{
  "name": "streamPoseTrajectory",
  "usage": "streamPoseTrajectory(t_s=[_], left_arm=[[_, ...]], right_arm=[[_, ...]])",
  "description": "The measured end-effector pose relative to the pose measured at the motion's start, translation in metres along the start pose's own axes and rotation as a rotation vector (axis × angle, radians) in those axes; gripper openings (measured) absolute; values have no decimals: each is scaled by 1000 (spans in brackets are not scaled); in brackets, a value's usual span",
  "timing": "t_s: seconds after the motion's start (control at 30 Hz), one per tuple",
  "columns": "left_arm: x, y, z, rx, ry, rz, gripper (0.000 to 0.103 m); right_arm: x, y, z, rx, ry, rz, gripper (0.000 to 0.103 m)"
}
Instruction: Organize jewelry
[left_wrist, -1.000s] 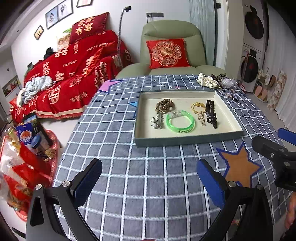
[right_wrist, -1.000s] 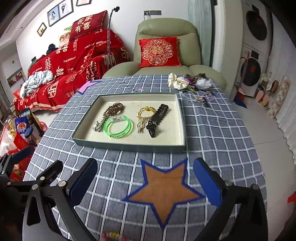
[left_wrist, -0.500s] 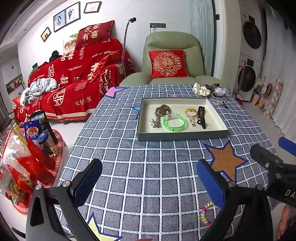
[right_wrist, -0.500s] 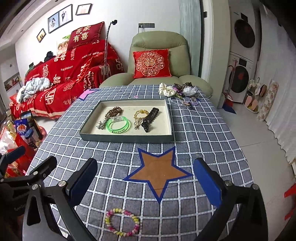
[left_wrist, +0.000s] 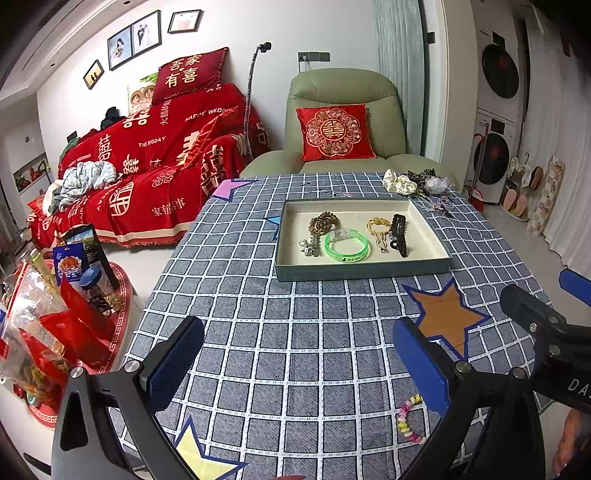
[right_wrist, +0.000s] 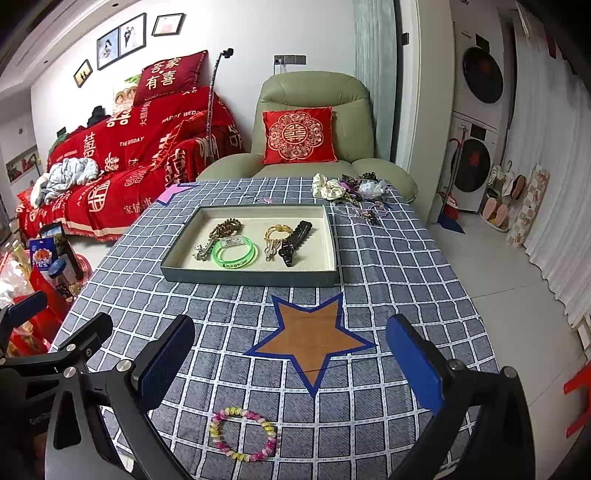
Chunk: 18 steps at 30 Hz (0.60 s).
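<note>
Both my left tongs (left_wrist: 295, 365) and right tongs (right_wrist: 291, 358) are spread, holding nothing. A bead bracelet (right_wrist: 242, 434) lies on the bench (right_wrist: 388, 266), well short of the tray (right_wrist: 251, 277).

Both grippers are being drawn back from the grey shallow tray (right_wrist: 251, 275); a pink-and-yellow beaded bracelet (right_wrist: 242, 434), seemingly lying untouched, is being revealed.

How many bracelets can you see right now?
3, maybe more hidden in the far pile: a green bangle and a brown beaded bracelet in the tray; a pastel beaded bracelet near the table's front edge.
</note>
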<state>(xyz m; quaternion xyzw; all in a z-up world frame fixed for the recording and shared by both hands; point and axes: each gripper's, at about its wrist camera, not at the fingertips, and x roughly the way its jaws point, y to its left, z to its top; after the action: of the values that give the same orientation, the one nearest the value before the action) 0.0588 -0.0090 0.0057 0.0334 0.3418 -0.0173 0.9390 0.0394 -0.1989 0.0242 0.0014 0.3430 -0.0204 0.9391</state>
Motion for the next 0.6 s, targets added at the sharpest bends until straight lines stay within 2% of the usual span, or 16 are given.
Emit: streamPoseTrajectory(t_s=[0.6], left_arm=[[-2,-3,2,5,-4,3,103]], right_arm=[[-1,1,0,1,-3,1,103]])
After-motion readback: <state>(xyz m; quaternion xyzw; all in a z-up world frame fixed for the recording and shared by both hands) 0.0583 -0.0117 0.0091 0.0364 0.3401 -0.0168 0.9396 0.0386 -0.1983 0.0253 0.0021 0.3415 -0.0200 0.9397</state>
